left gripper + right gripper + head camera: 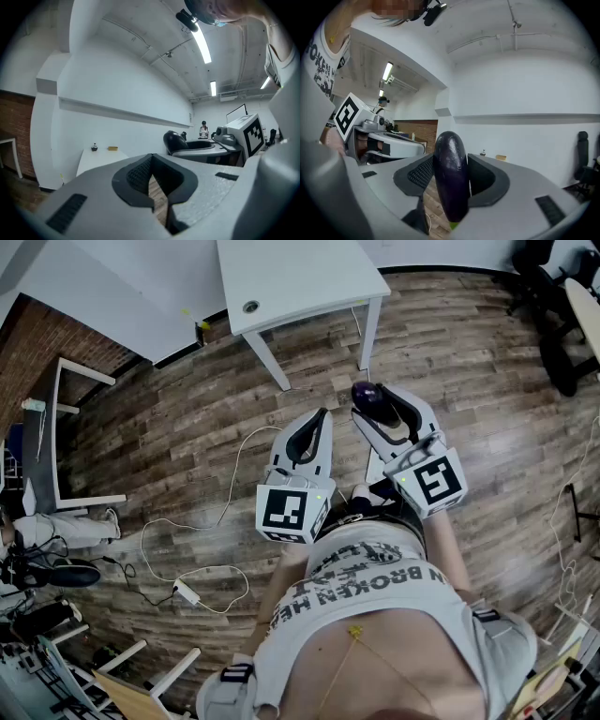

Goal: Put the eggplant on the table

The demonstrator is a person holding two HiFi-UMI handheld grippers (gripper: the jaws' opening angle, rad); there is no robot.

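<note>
A white power adapter lies on the wood floor; black chairs stand apart.

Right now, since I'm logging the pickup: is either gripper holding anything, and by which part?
The right gripper clamps the eggplant around its middle, green stem end down. The left gripper is shut on nothing.

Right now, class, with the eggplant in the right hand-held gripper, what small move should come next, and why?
Probably carry the right hand-held gripper forward toward the white table: its jaws are clamped on the eggplant, which hangs over the wooden floor, short of the tabletop.
</note>
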